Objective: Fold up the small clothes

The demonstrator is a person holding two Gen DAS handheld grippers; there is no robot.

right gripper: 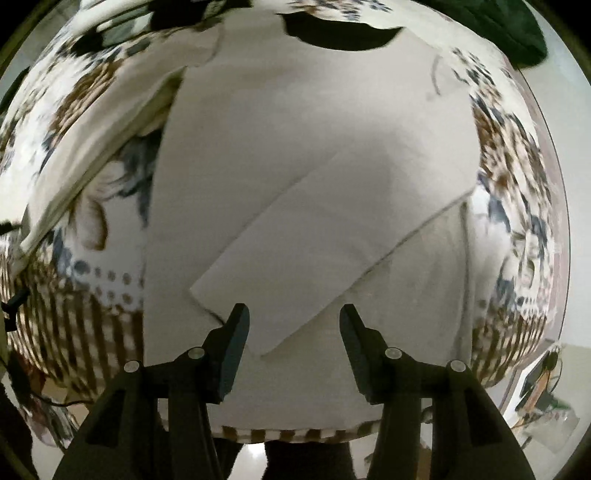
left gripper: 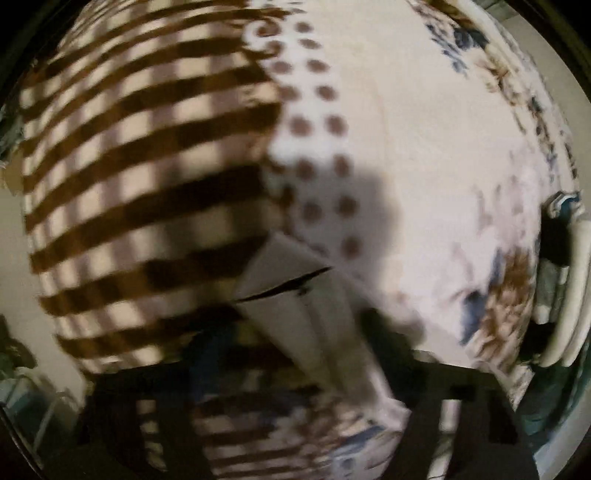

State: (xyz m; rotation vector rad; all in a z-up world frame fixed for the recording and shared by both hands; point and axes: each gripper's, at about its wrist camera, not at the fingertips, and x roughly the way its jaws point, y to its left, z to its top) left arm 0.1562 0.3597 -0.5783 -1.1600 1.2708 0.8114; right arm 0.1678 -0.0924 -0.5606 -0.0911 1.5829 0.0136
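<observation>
A white long-sleeved top (right gripper: pixel 314 147) lies flat on a patterned blanket (right gripper: pixel 517 184), dark neckline at the far end. One sleeve (right gripper: pixel 317 251) is folded diagonally across the body, its cuff just ahead of my right gripper (right gripper: pixel 293 317), which is open and empty above the hem. The other sleeve (right gripper: pixel 85 147) stretches out to the left. In the blurred left wrist view, my left gripper (left gripper: pixel 314 387) holds a white sleeve (left gripper: pixel 295 291) between its dark fingers, lifted over the blanket (left gripper: pixel 147 166).
The blanket has brown stripes, brown dots (left gripper: pixel 321 125) and blue-brown flowers (left gripper: pixel 506 295). A dark green cloth (right gripper: pixel 509 33) lies at the far right. White items (left gripper: pixel 569 295) sit off the bed's right edge. Pale floor shows beyond the blanket.
</observation>
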